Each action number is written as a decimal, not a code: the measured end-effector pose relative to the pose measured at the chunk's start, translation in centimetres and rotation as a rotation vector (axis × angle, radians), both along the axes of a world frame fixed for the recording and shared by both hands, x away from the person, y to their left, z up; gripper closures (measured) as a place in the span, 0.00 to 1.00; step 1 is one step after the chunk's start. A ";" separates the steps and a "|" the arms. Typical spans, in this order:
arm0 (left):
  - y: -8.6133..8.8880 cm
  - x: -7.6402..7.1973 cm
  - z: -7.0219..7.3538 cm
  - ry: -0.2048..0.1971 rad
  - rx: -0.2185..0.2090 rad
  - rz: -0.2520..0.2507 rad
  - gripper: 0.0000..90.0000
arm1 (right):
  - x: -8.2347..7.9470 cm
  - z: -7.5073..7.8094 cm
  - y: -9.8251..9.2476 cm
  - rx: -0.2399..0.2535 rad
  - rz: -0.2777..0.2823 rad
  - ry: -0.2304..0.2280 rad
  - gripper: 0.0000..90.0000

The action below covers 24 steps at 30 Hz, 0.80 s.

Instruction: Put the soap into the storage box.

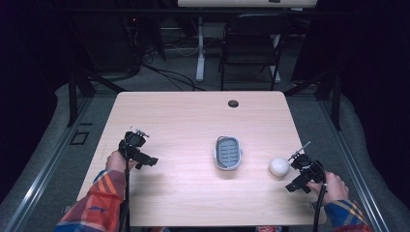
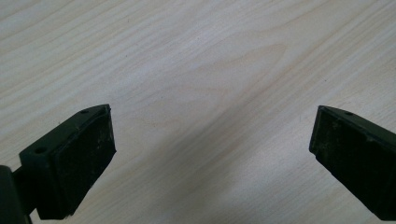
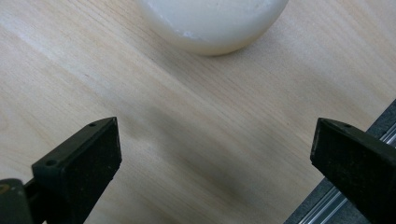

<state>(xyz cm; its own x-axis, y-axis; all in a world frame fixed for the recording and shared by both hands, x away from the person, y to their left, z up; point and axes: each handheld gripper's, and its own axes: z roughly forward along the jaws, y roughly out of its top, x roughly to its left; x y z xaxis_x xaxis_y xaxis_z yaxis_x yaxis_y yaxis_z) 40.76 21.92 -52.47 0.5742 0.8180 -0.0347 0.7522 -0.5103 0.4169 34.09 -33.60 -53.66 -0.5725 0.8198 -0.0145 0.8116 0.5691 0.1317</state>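
Observation:
A white ball (image 1: 279,166) rests on the wooden table (image 1: 183,121) toward its right side. Just right of it, a hand holds my right gripper (image 1: 300,170) with its jaws wide apart and nothing between them. In the right gripper view the same ball (image 3: 212,23) lies ahead of the open gripper (image 3: 215,158), clear of both pads. A small grey slotted basket (image 1: 227,152) sits at the table's middle. Over bare wood at the table's left is my left gripper (image 1: 140,152), open and empty, as the left gripper view confirms (image 2: 212,154).
A round cable hole (image 1: 233,103) marks the far side of the tabletop. Behind the table stand a black folding chair (image 1: 251,43) and a white desk leg (image 1: 200,48). The table's right edge and a metal rail (image 3: 345,200) lie close to the right gripper.

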 end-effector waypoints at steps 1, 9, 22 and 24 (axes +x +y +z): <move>0.0 0.0 0.0 0.000 0.000 0.000 0.00 | 0.0 0.0 0.0 0.000 0.000 0.000 0.01; 0.0 0.0 0.0 0.004 -0.001 -0.001 0.00 | 0.0 0.2 0.2 0.005 -0.004 -0.004 0.01; -0.1 0.0 -0.1 0.002 -0.006 -0.005 0.00 | 0.2 0.5 0.6 -0.029 -0.008 -0.006 0.00; -0.1 0.0 -0.1 0.002 -0.005 -0.012 0.00 | 0.1 0.2 0.8 0.000 -0.036 -0.032 0.00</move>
